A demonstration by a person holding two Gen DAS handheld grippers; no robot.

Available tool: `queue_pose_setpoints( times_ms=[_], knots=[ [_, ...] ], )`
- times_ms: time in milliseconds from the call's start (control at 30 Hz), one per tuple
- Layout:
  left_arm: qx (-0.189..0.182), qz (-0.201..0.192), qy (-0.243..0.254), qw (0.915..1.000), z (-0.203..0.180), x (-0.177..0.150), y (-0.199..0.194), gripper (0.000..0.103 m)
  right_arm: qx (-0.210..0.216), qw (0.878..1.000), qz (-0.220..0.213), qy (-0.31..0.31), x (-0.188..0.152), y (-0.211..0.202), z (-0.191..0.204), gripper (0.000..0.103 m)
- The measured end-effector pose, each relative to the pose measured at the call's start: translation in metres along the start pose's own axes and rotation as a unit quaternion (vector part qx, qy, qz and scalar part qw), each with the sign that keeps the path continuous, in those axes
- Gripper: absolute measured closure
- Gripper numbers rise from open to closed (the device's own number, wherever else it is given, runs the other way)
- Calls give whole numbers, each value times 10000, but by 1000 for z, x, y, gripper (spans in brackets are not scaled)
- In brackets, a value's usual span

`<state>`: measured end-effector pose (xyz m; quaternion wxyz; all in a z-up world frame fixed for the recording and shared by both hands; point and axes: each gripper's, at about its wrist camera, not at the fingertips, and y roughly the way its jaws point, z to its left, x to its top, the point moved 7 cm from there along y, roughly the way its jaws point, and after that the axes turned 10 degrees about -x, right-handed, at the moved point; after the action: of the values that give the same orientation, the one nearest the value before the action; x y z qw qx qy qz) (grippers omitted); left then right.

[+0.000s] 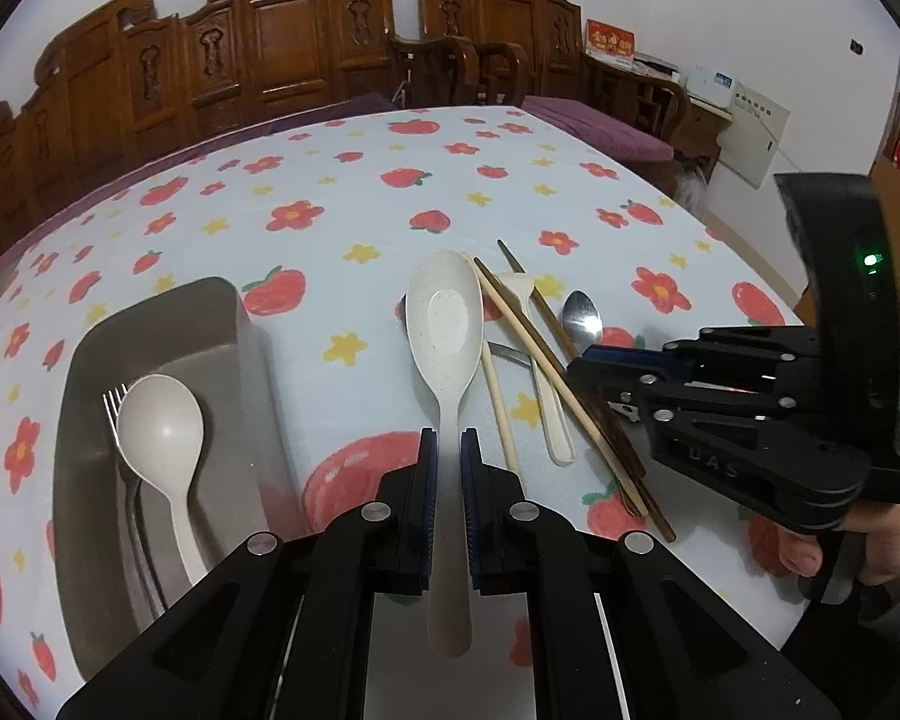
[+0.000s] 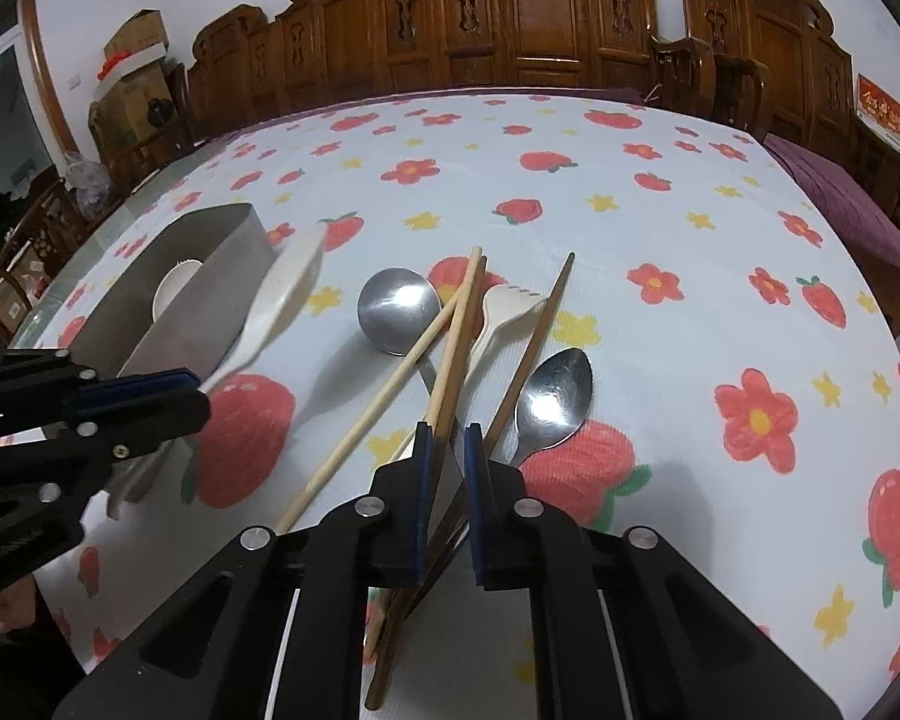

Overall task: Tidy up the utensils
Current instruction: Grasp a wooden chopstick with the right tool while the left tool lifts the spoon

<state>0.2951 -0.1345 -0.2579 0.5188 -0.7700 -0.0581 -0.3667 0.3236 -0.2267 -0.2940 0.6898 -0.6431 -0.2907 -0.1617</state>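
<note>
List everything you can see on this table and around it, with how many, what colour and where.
tray: one, grey metal, left side of the table
spoon: one, cream, in the tray
metal fork: at least one, silver, in the tray under the spoon
rice paddle: one, cream, handle between the left gripper's fingers
chopsticks: several, light and dark wood, crossed in the pile
plastic fork: one, cream, in the pile
metal spoons: two, silver, in the pile
tablecloth: one, white with red fruit and flowers, over the table
carved seats: several, brown wood, behind the table
left gripper: black, holding the paddle
right gripper: black, astride the chopsticks
</note>
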Motion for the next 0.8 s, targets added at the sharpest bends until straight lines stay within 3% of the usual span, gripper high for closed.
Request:
queue_pose_setpoints(
  times_ms=[400, 500, 800],
  knots=[
    [-10, -82, -67, 9999, 4, 0, -7, 96, -168, 9996, 147, -183, 0, 11, 12, 91],
    [-13, -116, -78, 9999, 5, 1, -12, 96, -181, 9995, 166, -188, 0, 11, 12, 96],
    [0, -297, -141, 9995, 10, 1, -34, 96, -120, 9998, -142, -2, 14, -9, 11, 97]
  ],
)
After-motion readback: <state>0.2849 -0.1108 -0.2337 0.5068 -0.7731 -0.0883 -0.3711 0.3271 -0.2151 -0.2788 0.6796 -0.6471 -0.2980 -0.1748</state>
